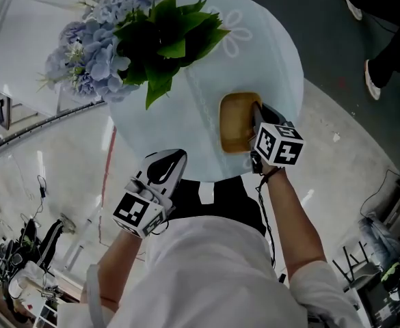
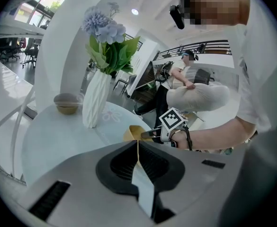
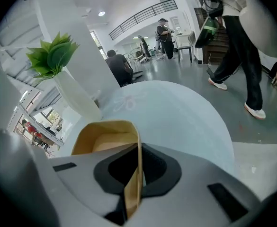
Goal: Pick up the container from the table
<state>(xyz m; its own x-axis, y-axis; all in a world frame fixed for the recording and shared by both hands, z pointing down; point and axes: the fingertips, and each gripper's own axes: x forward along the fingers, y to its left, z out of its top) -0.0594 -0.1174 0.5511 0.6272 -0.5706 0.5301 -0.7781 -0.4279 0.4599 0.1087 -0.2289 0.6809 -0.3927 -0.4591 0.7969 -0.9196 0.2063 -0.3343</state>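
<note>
Container (image 1: 235, 123): tan, open at the top, near the edge of the counter (image 1: 275, 53) that is closest to the person; seems to sit on the surface, but not possible to tell whether already a little raised.
Right gripper (image 1: 256, 115): jaws clamped on the right wall of the container, one jaw inside and one outside, the thin tan wall pinched between them.
Left gripper (image 1: 176, 159): jaws together, nothing held; off the near edge of the counter, apart from the container, pointing toward it.
Vase (image 2: 95, 100): white, upright with blue flowers (image 1: 100, 46) and green leaves, behind the container and not touching it.
Bowl (image 2: 66, 103): small, beyond the vase on the far side of the counter, well apart from the work.
Step in hand: by judgement the end of the grasp; hold already made, lift not clearly begun.
Next move: most likely a straight rise away from the counter, with firm clamp and the opening kept level.
Care needed: held by one thin wall only, so likely to tilt, bend or slip if raised fast; no need for the left gripper, as far as can be judged.
</note>
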